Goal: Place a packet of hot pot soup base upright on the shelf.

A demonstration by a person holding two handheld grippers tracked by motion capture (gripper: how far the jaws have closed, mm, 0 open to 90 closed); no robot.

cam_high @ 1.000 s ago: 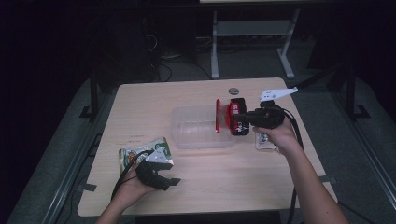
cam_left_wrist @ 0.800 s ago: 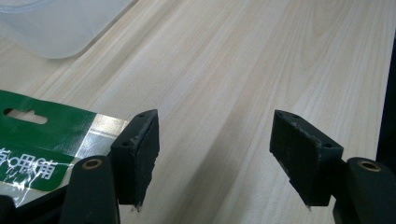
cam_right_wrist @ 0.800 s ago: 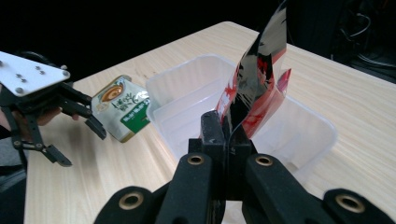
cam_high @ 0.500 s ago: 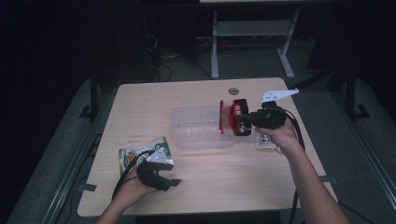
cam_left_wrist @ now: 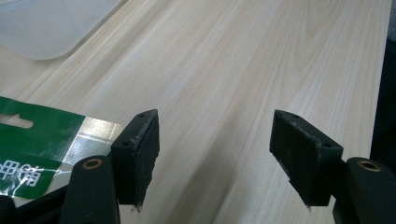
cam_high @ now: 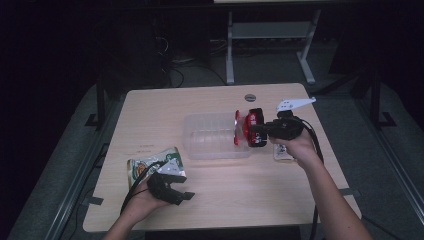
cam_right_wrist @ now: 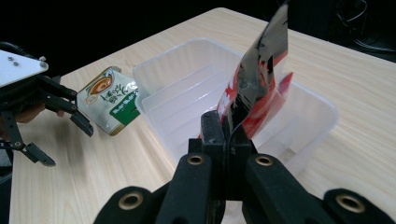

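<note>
Right gripper (cam_right_wrist: pixel 227 135) – fingers pinching a red-and-silver foil packet (cam_right_wrist: pixel 256 81), held upright over the clear plastic tub (cam_right_wrist: pixel 177 88) on the worktop (cam_high: pixel 165 107); left gripper (cam_left_wrist: pixel 217 154) – fingers spread, resting beside a green-and-white sachet (cam_high: pixel 150 165)

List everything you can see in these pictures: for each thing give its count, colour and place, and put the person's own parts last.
table: one, pale wood, under everything.
tub: one, clear plastic, open, mid-table.
red packet: one, red and silvery, held upright over the tub's right end.
green packet: one, green and white, flat on the table near its left front.
small packet: one, pale, flat on the table under the right hand; print too small to read.
grommet: one, grey, round, at the table's far edge.
frame: one, white metal, on the floor beyond the table.
left hand-held gripper: one, black, jaws open over bare table beside the green packet.
right hand-held gripper: one, black, shut on the red packet.
forearms: two, entering from the front edge.
</note>
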